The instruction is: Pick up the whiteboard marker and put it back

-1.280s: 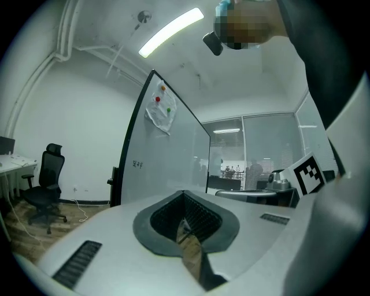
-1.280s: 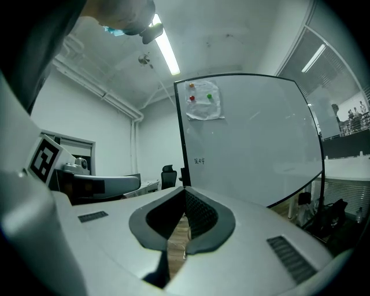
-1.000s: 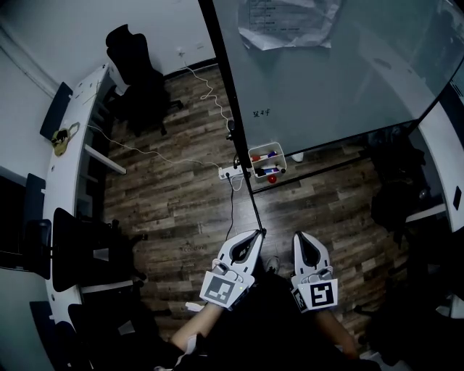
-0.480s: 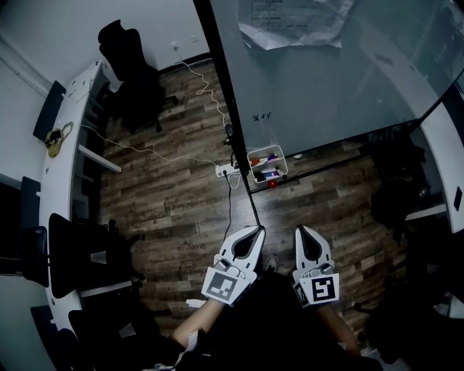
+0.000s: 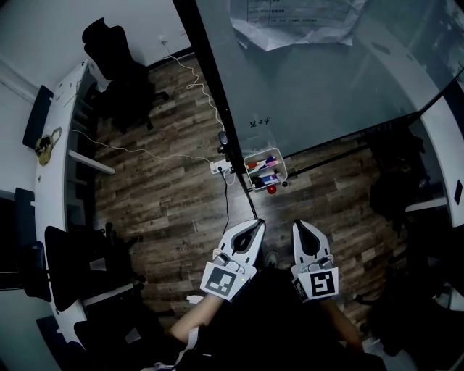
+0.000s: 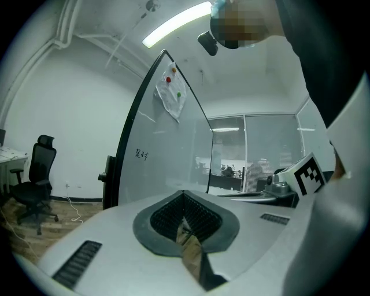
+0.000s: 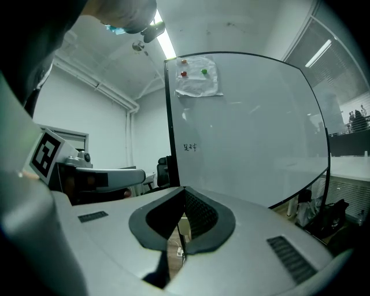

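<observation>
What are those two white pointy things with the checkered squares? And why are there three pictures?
They are grabbing tools, one in each of a person's hands: the left tool and the right tool. The picture from above comes from a camera on the person's head. The other two come from small cameras riding on each tool, looking along its jaws. Both tools are closed and hold nothing. Ahead stands a whiteboard with a paper stuck on it. At its foot, a small white basket holds the markers.
</observation>
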Available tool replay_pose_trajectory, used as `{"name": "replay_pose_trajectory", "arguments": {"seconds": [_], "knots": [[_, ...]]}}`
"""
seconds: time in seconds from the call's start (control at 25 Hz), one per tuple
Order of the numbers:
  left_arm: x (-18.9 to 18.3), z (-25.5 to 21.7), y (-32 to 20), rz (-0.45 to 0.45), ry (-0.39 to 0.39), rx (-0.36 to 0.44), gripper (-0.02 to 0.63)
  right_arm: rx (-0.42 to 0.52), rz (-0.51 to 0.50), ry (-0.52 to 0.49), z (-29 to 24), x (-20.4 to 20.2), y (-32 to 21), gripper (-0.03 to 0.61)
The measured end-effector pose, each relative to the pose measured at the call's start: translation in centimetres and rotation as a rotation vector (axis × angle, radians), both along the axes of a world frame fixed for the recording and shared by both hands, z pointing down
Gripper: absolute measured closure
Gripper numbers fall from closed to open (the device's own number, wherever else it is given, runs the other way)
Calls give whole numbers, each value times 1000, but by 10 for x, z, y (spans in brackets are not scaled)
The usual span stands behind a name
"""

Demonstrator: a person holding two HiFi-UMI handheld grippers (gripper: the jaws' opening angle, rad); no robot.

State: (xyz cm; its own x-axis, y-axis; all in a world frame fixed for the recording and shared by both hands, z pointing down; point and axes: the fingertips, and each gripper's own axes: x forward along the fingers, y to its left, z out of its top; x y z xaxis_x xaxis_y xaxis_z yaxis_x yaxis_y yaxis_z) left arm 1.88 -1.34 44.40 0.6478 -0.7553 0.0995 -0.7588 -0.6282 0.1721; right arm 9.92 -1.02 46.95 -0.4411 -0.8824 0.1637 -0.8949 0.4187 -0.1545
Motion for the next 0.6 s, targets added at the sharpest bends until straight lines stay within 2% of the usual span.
{"name": "replay_pose_trajectory", "arguments": {"seconds": [0.16, 0.44, 0.6], "knots": [[1, 2, -13, 5, 8, -8, 606, -20, -14, 21, 15, -1, -10, 563], [-3, 9, -24, 9, 14, -41, 606, -50, 17, 21, 17, -4, -30, 563], [-4, 13, -30, 6, 18, -54, 606, -34, 27, -22, 18, -9, -40, 563]]}}
